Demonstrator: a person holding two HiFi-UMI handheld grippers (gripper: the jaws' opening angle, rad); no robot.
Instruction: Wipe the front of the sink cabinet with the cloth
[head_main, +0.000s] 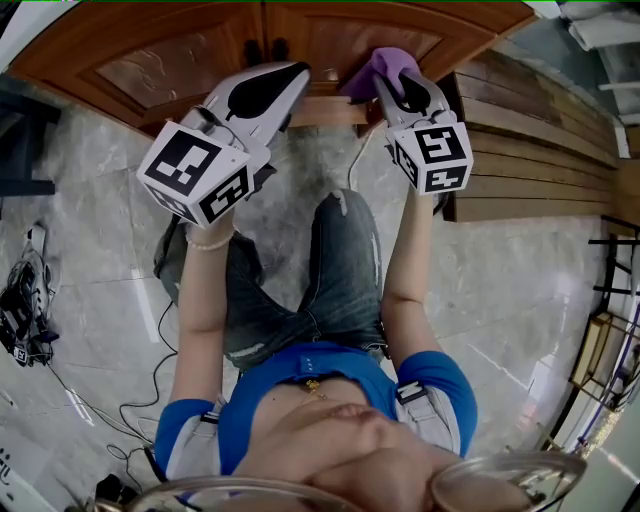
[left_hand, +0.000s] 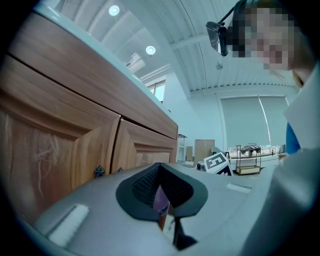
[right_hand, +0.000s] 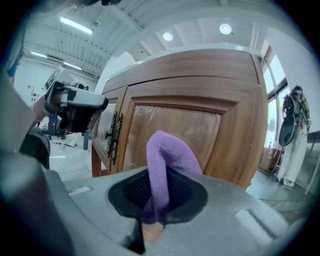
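Pale marble floor (head_main: 520, 270) and a wood sink cabinet (head_main: 180, 70) fill the head view, with the person crouched right in front of the doors. The purple cloth (right_hand: 165, 160) is in the right hand-held gripper (head_main: 392, 88). Its jaws are clamped tight on the lower fold, so a loose loop stands up past the tips. That leaves a soft pad facing the wood, and the plastic shell stays off it.

The loop sits in front of the glossy panel of the right-hand door (right_hand: 180, 122), low on the cabinet front. It is very close, but I cannot tell whether it actually touches.

The left hand-held gripper (head_main: 292, 85) has its jaws drawn together with nothing gripped. It is held up just beside the right one, below the two dark door knobs (head_main: 265, 47). My guess is it is parked out of the wiping path, since it has no job here.

The crouch, with a jeans knee (head_main: 340, 240) under the arms, puts both grippers level with the lower doors. Cables (head_main: 25, 300) lie on the floor far left, well apart. The wipe looks about to start or only just begun, and the next move needs the cloth pressed flat and swept across the panel.
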